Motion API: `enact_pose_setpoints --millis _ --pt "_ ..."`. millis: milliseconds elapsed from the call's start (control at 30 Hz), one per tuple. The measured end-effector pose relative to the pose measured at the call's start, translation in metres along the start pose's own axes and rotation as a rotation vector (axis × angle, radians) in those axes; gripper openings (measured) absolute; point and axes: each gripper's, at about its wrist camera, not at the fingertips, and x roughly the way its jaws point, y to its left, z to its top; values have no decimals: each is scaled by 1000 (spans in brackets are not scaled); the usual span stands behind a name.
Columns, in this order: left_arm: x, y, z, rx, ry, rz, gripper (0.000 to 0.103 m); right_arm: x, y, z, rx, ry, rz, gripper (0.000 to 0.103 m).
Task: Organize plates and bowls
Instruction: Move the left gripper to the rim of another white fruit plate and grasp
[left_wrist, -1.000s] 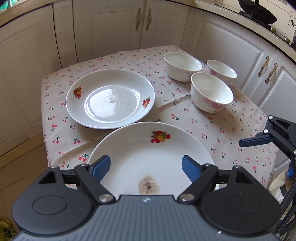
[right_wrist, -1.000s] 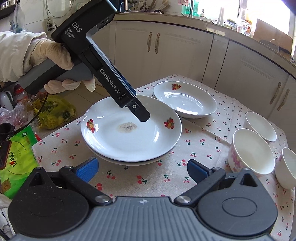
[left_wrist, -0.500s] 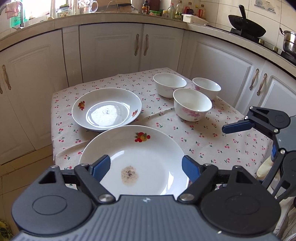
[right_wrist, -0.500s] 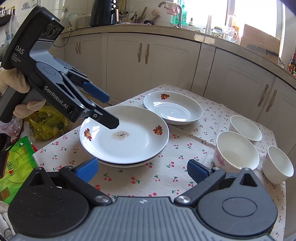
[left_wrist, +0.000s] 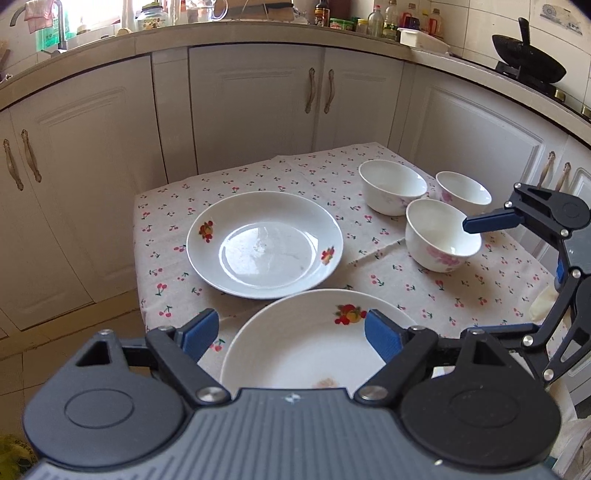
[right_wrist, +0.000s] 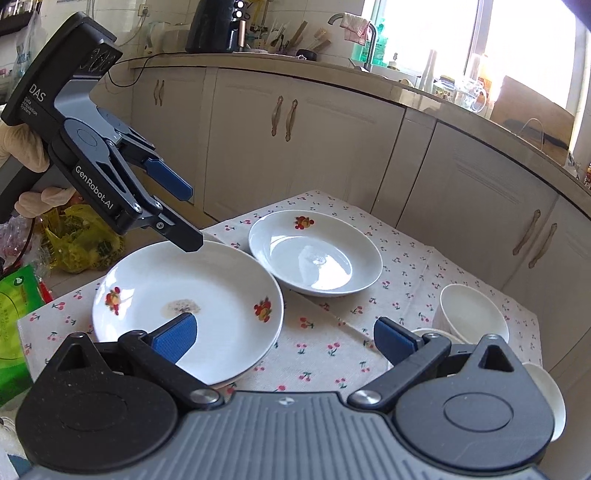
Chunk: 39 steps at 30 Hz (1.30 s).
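A white plate with a brown stain tops a short stack at the table's near corner; it shows under my left gripper as the near plate. The right wrist view has the left gripper hanging clear above that plate's far rim, jaws opening, nothing between them. A second fruit-patterned plate lies alone behind it. Three white bowls stand together to the right. My right gripper is open and empty, low over the cloth between stack and bowls; one of its fingers reaches in over the nearest bowl.
The small table with a cherry-print cloth is hemmed in by white cabinets on two sides. A yellow bag and a green packet lie on the floor past the stack. A gloved hand holds the left gripper.
The left gripper has lifted off the stained plate and drawn back toward its rim, its jaws a little wider. The right gripper has also pulled back and up.
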Motion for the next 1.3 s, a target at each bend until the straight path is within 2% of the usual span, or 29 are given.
enact_pose_setpoints --millis 200,433,800,1000,1300 --pt "32 27 24 -22 30 23 86 36 -30 19 -38 21 8 103" --pt "76 59 47 -49 71 31 86 82 -56 31 -58 99 45 103" --pt "136 89 65 -91 143 -7 86 143 -79 34 -16 286 116 103" --pt "163 97 67 -101 178 -27 86 161 -79 41 -22 320 177 102" --pt "181 106 67 -112 202 -107 83 182 -82 39 -13 369 226 97"
